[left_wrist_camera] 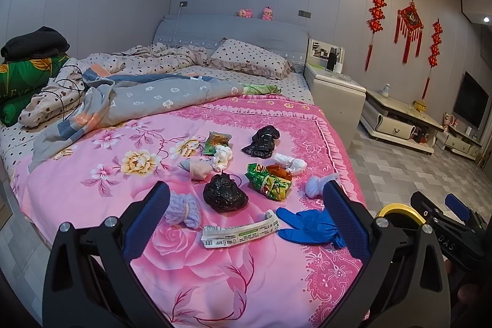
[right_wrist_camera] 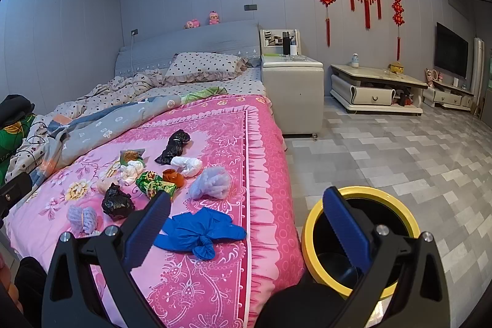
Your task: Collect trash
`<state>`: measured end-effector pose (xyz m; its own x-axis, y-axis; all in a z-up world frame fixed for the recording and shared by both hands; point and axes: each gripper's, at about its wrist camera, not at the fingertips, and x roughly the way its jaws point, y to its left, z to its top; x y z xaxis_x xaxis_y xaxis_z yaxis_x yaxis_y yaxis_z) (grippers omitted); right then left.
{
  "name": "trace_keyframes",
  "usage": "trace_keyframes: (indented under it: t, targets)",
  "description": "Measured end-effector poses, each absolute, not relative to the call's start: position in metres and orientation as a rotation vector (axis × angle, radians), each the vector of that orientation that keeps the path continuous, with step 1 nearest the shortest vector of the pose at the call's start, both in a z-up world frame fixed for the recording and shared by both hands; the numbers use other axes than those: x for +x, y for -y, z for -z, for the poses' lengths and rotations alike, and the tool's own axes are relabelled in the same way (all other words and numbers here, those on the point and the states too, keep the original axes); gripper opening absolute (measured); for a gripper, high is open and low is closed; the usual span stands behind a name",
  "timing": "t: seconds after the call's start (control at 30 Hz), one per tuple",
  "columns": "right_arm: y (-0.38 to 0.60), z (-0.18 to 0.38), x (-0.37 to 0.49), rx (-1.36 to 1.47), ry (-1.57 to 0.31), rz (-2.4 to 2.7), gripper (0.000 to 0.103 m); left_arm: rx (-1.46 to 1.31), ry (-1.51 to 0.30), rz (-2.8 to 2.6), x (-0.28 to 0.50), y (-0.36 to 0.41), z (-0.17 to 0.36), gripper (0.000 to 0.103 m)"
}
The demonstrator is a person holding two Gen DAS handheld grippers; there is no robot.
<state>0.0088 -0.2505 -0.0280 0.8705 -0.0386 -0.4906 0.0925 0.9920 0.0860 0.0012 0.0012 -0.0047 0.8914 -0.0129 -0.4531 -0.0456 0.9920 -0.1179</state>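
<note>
Trash lies scattered on the pink flowered bedspread (left_wrist_camera: 129, 205). My left gripper (left_wrist_camera: 246, 217) hovers open over the near pieces: a crumpled black bag (left_wrist_camera: 225, 194), a white printed wrapper (left_wrist_camera: 240, 234), a blue glove (left_wrist_camera: 307, 226) and a lavender wad (left_wrist_camera: 181, 209). A green snack wrapper (left_wrist_camera: 269, 182) and another black bag (left_wrist_camera: 261, 142) lie farther back. My right gripper (right_wrist_camera: 246, 223) is open and holds nothing, above the bed's edge between the blue glove (right_wrist_camera: 196, 231) and a yellow-rimmed bin (right_wrist_camera: 313, 223) on the floor.
A white nightstand (right_wrist_camera: 292, 94) stands beside the bed, with a low TV cabinet (right_wrist_camera: 375, 91) along the wall. Rumpled quilts (left_wrist_camera: 138, 100) and pillows cover the far half of the bed. Grey tiled floor (right_wrist_camera: 399, 162) spreads to the right.
</note>
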Motion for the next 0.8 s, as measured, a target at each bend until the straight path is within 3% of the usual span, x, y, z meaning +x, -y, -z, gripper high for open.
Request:
trace_keyframes:
  t: [0.8]
  targets:
    - [0.25, 0.029, 0.01, 0.111, -0.518, 0.066, 0.096, -0.134, -0.479, -0.016, 0.001, 0.004, 0.02, 0.096]
